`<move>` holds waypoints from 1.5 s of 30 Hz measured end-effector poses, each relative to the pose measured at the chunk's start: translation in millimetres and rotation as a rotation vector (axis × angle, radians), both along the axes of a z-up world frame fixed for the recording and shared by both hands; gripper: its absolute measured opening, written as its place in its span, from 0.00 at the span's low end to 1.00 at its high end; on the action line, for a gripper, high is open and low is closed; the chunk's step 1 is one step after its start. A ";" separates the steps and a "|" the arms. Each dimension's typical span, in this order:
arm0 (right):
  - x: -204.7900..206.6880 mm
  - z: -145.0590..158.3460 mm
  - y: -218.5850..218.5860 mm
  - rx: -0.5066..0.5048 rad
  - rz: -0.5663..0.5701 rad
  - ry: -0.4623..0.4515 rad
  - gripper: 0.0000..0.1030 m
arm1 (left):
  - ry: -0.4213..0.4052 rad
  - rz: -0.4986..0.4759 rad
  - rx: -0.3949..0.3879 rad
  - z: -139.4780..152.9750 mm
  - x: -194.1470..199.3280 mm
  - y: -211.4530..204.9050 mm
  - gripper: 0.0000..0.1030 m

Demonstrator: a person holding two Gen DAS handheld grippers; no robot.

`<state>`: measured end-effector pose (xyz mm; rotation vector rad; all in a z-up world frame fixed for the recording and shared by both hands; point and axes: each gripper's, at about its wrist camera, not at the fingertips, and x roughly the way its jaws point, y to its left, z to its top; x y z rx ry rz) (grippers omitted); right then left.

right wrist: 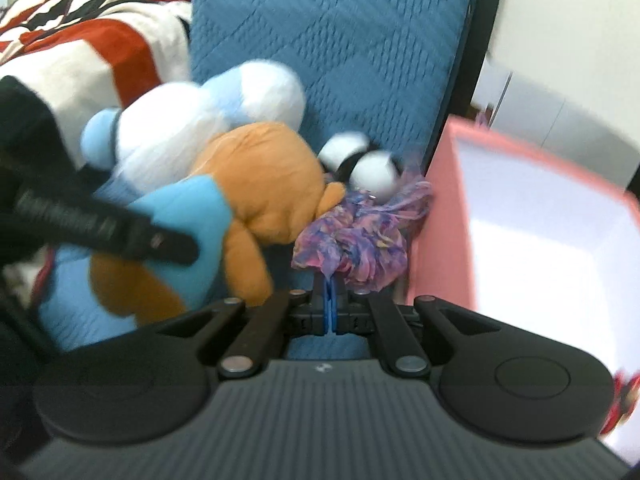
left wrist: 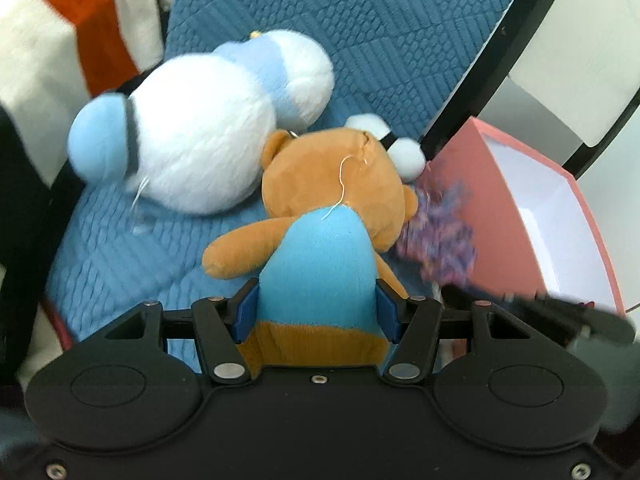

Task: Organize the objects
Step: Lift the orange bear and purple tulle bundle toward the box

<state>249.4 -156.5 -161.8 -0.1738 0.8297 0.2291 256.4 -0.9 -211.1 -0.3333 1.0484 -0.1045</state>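
— What's carrying everything?

— I see a blue quilted bed cover [left wrist: 380, 28]. A white-and-blue plush [left wrist: 200, 140] lies on it, touching a brown bear [left wrist: 332, 184].

— Anything else?

— A small black-and-white toy [right wrist: 360, 164] near a purple-pink fabric bundle [right wrist: 360, 236], and a striped blanket [left wrist: 60, 40] along the left edge.

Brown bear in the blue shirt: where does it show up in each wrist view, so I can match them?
Left wrist: the brown bear is at bottom centre, its blue-shirted body between the left gripper jaws.
Right wrist: the bear lies left of centre, partly behind the other gripper's black finger.
Shared landmark: the pink box, right of the bear in both.
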 end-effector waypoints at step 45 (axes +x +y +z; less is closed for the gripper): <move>28.0 -57.3 3.9 0.061 -0.080 0.174 0.14 | 0.154 -0.009 0.015 -27.6 -2.2 -7.7 0.80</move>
